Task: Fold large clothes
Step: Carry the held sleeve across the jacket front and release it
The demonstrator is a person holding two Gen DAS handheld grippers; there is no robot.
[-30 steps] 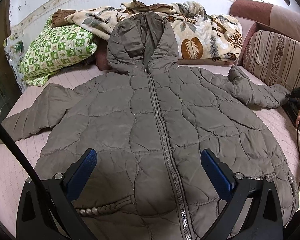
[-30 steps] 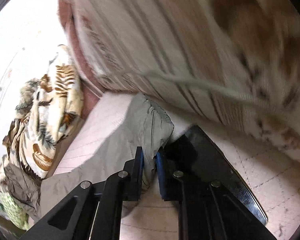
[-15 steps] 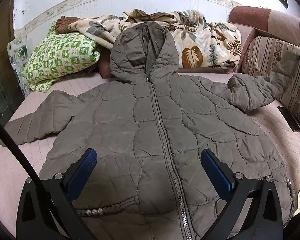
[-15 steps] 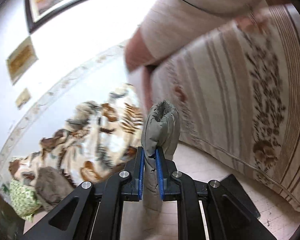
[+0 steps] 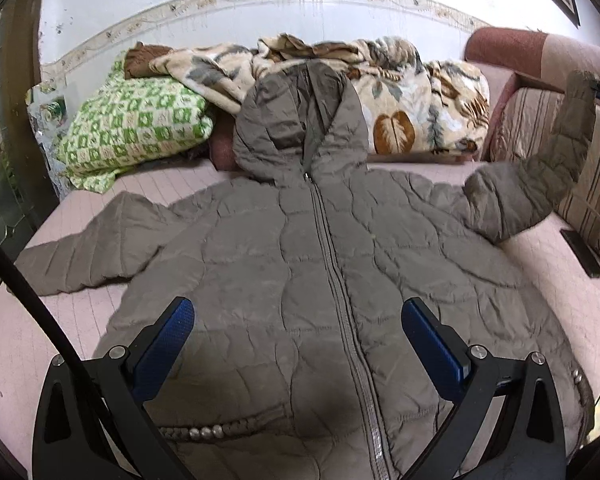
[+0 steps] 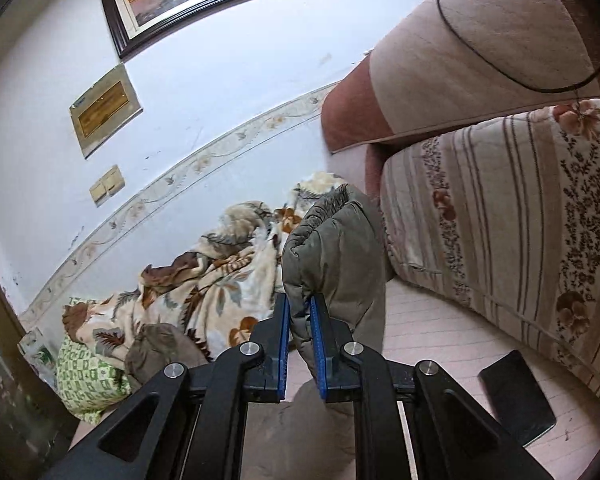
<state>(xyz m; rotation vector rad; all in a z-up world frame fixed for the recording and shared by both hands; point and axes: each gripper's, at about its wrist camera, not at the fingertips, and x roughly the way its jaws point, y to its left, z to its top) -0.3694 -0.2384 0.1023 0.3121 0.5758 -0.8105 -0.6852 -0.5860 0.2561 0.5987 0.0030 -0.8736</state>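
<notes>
Jacket sleeve [image 6: 332,248] pinched by right gripper [image 6: 299,320] (lifted).

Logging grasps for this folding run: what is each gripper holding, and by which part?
The right gripper is shut on the jacket, at the cuff of one sleeve. The left gripper is open, holding nothing.

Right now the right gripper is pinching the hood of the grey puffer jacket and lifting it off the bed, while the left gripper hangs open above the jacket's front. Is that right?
Not quite. The right gripper is shut on the sleeve cuff, not the hood; the right wrist view shows this. In the left wrist view the hood lies against the blankets while the sleeve rises off the bed. The left gripper does hang open above the jacket front.
</notes>
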